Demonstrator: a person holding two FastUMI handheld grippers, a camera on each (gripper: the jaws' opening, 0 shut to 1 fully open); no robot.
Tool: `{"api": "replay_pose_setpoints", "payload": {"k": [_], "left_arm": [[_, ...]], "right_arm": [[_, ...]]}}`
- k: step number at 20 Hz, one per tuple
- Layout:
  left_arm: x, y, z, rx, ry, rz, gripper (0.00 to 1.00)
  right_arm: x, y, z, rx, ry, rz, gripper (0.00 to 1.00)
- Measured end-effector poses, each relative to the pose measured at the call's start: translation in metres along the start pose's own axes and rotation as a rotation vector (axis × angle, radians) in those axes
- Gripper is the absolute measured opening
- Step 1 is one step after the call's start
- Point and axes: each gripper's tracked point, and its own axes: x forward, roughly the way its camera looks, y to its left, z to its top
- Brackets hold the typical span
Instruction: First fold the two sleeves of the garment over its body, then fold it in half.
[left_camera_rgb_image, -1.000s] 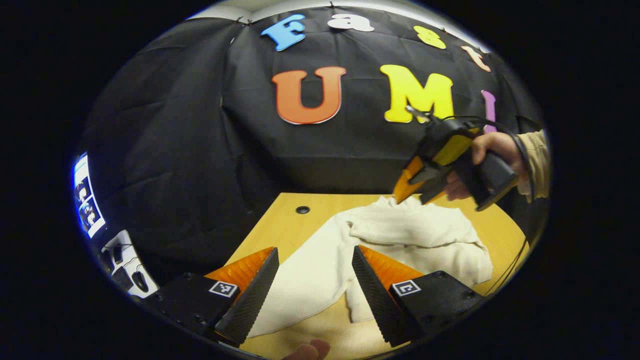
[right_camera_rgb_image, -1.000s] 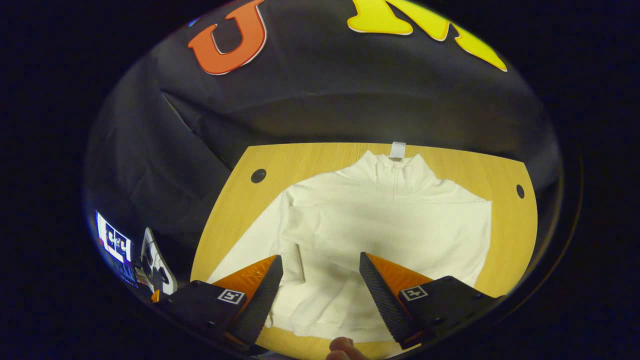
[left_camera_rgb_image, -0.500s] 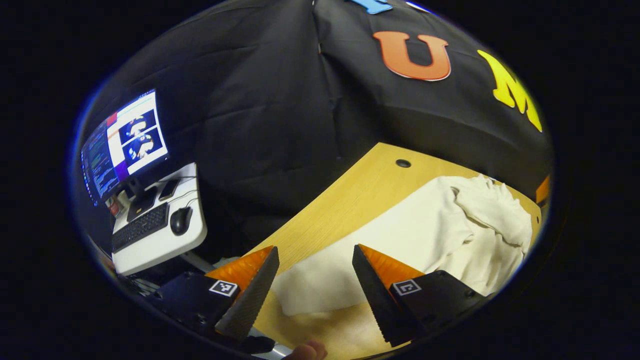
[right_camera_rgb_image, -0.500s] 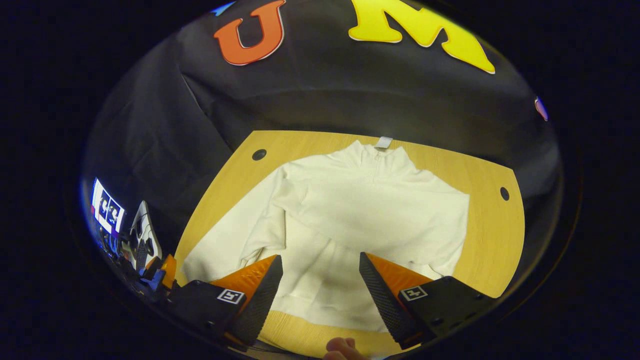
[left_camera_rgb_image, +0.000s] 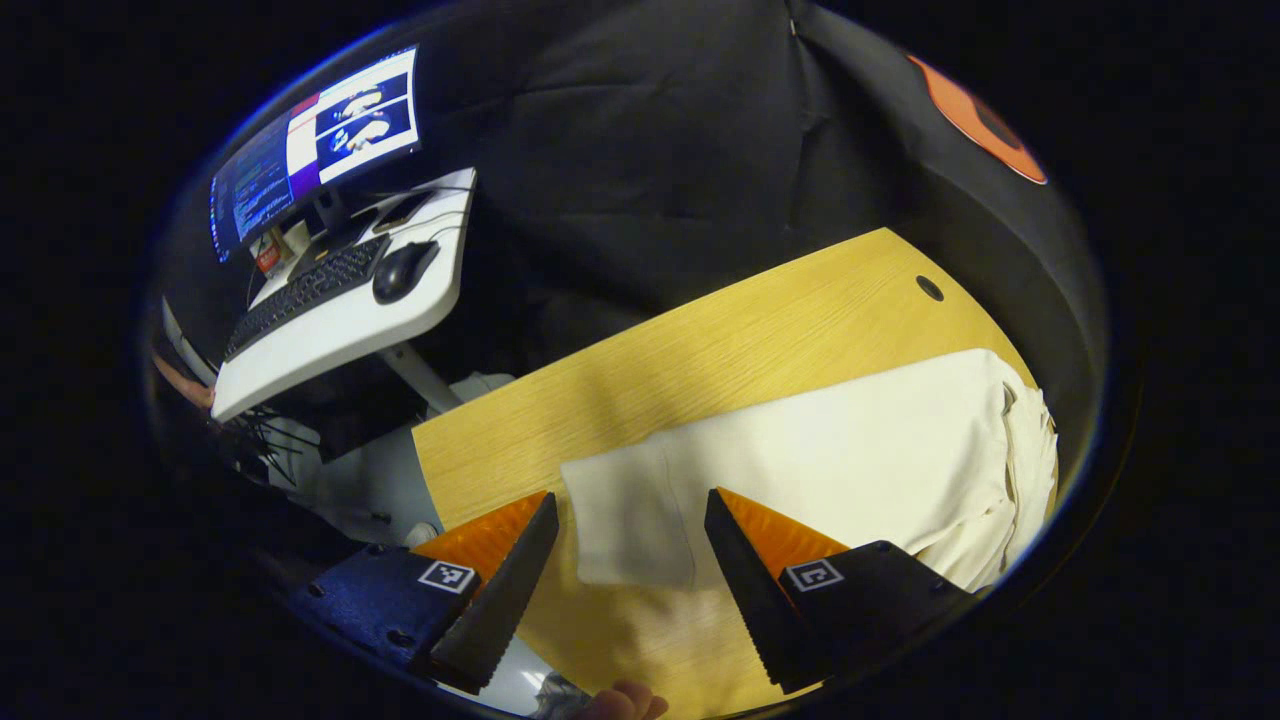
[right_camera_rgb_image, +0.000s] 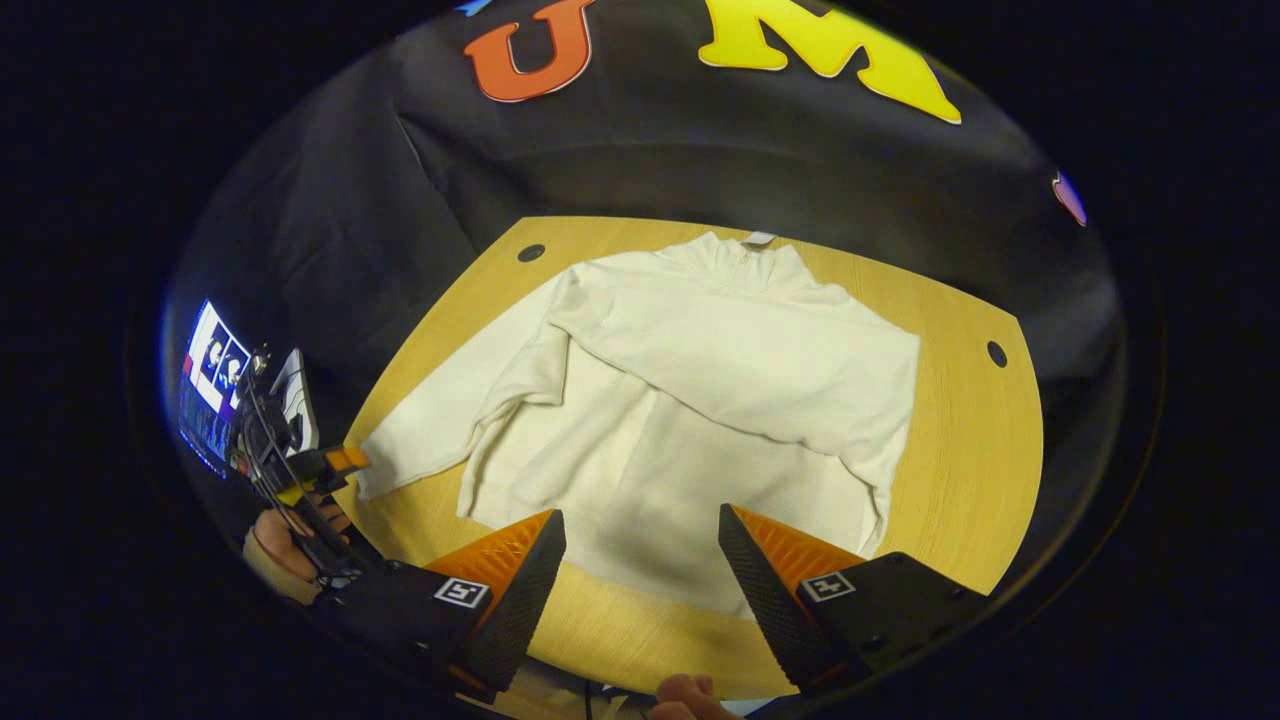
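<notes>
While the right gripper view takes in the whole garment (right_camera_rgb_image: 690, 400) spread on the table (right_camera_rgb_image: 980, 450), collar toward the far wall, the left gripper view looks from the side and sees mostly one sleeve (left_camera_rgb_image: 800, 460). In the right gripper view one sleeve already lies folded across the chest, and the other sleeve (right_camera_rgb_image: 450, 410) stretches out over the wood toward the table's near left corner. There the left gripper (right_camera_rgb_image: 345, 460) shows small, held in a hand (right_camera_rgb_image: 285, 540), its tips just beside the cuff; whether they touch it I cannot tell. In the left gripper view the cuff (left_camera_rgb_image: 625, 525) lies flat between that gripper's (left_camera_rgb_image: 625, 560) spread fingers, ungrasped. The right gripper (right_camera_rgb_image: 640, 570) hangs above the hem, fingers apart and holding nothing. The table is pale wood with round cable holes (right_camera_rgb_image: 531, 253). Black cloth walls the booth. Beside the table stands a white desk (left_camera_rgb_image: 340, 320) with a keyboard (left_camera_rgb_image: 305, 295), mouse (left_camera_rgb_image: 403, 272) and lit monitor (left_camera_rgb_image: 310, 140).
</notes>
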Motion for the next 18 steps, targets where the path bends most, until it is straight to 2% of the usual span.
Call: {"api": "replay_pose_setpoints", "payload": {"k": [2,4,7,8,11,12,14,17,18], "left_arm": [[0.009,-0.002,-0.012,-0.031,0.071,-0.002,0.96],[0.012,-0.002,-0.016,-0.066,0.126,-0.002,0.96],[0.016,-0.004,-0.010,-0.039,0.161,-0.002,0.95],[0.018,-0.004,-0.010,-0.042,0.187,-0.001,0.95],[0.018,-0.004,-0.011,-0.056,0.278,-0.002,0.94],[0.019,-0.004,-0.012,-0.050,0.306,-0.008,0.94],[0.021,-0.008,-0.010,-0.020,0.351,-0.028,0.87],[0.021,-0.016,-0.009,-0.007,0.378,-0.046,0.61],[0.020,-0.021,-0.009,0.000,0.377,-0.056,0.55]], "right_arm": [[-0.002,-0.008,-0.015,0.014,0.012,-0.012,0.96],[-0.003,-0.007,-0.031,0.054,0.030,-0.003,0.94],[-0.001,-0.010,-0.052,0.075,0.053,-0.002,0.93],[-0.001,-0.009,-0.058,0.079,0.057,0.001,0.96],[-0.005,-0.011,-0.065,0.105,0.047,0.009,0.94],[-0.007,-0.012,-0.067,0.119,0.043,0.012,0.96],[-0.012,-0.019,-0.070,0.149,0.034,0.008,0.94],[-0.019,-0.030,-0.075,0.196,0.019,0.004,0.96],[-0.021,-0.035,-0.079,0.205,0.018,-0.003,0.93]]}}
